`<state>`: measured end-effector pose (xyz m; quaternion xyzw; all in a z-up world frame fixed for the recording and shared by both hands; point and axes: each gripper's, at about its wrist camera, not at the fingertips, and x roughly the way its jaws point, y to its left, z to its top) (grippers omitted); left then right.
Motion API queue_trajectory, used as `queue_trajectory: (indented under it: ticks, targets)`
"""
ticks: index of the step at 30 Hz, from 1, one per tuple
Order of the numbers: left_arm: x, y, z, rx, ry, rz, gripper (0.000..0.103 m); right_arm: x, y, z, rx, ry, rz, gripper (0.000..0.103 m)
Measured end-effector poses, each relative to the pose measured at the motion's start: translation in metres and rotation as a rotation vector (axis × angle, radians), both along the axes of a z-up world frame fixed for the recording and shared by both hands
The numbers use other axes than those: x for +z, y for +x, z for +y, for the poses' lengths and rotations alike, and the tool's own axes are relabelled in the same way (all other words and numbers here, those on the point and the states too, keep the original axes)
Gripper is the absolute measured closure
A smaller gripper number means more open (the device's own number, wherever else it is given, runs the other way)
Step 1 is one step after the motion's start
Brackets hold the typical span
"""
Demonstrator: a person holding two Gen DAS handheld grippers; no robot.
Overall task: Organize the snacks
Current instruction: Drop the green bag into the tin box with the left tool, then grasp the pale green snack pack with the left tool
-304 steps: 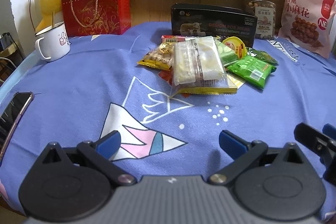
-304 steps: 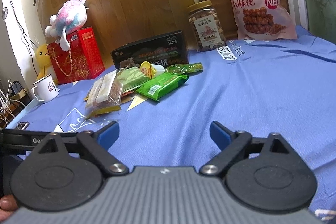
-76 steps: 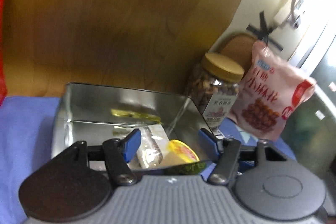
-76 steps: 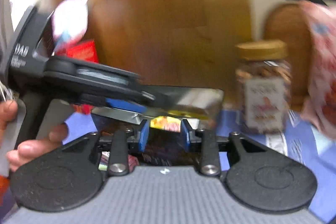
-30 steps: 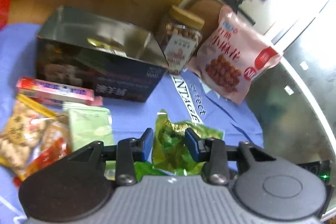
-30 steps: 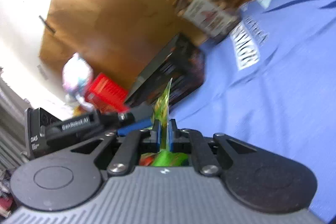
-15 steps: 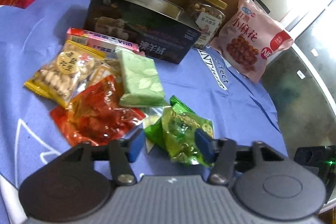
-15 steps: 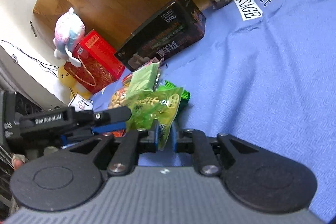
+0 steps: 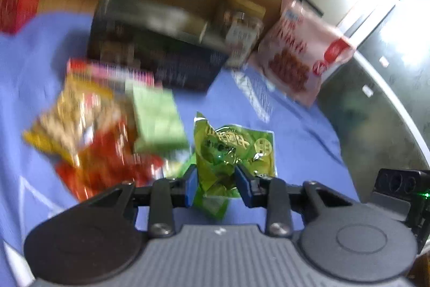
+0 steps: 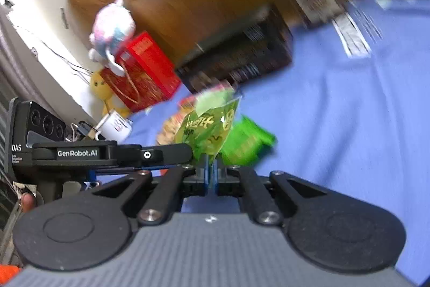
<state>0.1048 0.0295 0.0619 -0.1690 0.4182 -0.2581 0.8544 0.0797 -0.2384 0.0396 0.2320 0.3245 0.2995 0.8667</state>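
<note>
The crinkly green foil snack packet [image 9: 231,152] is pinched from two sides at once: the left gripper [image 9: 216,186] has its blue fingers [image 9: 243,186] clamped on the lower part, the right gripper [image 10: 211,174] is clenched on an edge, so it's held up over the blue cloth-covered table [image 10: 336,125]. "GenRobot.AI" and "DAS" can be read on the left gripper's side. Packet lettering is too blurred.

The snack pile [image 9: 107,125] lies before the box [image 9: 150,50], apparently touching it; the jar [image 9: 242,28] stands right of the box.
</note>
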Motion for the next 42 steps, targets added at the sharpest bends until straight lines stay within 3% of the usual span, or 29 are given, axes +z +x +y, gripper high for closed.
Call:
queue_trajectory:
  ticks: [8, 14, 17, 18, 20, 24, 26, 29, 32, 34, 37, 40, 41, 42]
  targets:
    - [0.047, 0.088, 0.002, 0.103, 0.039, -0.145, 0.071, 0.039, 0.098, 0.029, -0.024, -0.053, -0.134, 0.097]
    - [0.029, 0.155, 0.002, 0.161, 0.086, -0.087, 0.069, 0.034, 0.157, 0.056, -0.055, -0.193, -0.127, 0.095]
    - [0.015, 0.169, 0.000, 0.187, 0.131, -0.068, 0.064, 0.029, 0.161, 0.067, -0.061, -0.259, -0.155, 0.089]
    - [0.013, 0.171, 0.002, 0.191, 0.139, -0.070, 0.064, 0.029, 0.159, 0.069, -0.069, -0.270, -0.164, 0.081]
    - [0.013, 0.170, 0.003, 0.201, 0.153, -0.084, 0.052, 0.031, 0.155, 0.067, -0.085, -0.265, -0.176, 0.075]
    - [0.020, 0.148, 0.021, 0.192, 0.084, -0.094, 0.052, 0.035, 0.128, 0.046, -0.100, -0.192, -0.179, 0.075]
    - [0.025, 0.123, 0.033, 0.187, 0.060, -0.139, 0.049, 0.032, 0.111, 0.039, -0.080, -0.172, -0.171, 0.075]
    - [0.023, 0.091, 0.041, 0.150, 0.017, -0.105, 0.049, 0.015, 0.079, 0.033, 0.005, -0.163, -0.146, 0.066]
    - [0.013, 0.065, 0.038, 0.113, 0.034, -0.097, 0.048, -0.001, 0.051, 0.047, 0.092, -0.277, -0.181, 0.054]
    - [0.001, 0.060, 0.030, 0.076, 0.062, -0.074, 0.048, -0.008, 0.040, 0.063, 0.132, -0.380, -0.224, 0.054]
    - [-0.018, 0.063, 0.019, 0.074, 0.112, -0.022, 0.048, -0.017, 0.042, 0.078, 0.163, -0.447, -0.217, 0.051]
    - [-0.030, 0.067, 0.013, 0.079, 0.125, -0.006, 0.058, -0.024, 0.050, 0.087, 0.174, -0.466, -0.210, 0.054]
    - [-0.029, 0.067, 0.011, 0.068, 0.121, 0.003, 0.066, -0.024, 0.049, 0.087, 0.181, -0.452, -0.200, 0.073]
    - [-0.028, 0.064, 0.011, 0.077, 0.121, 0.005, 0.066, -0.023, 0.048, 0.087, 0.171, -0.437, -0.188, 0.078]
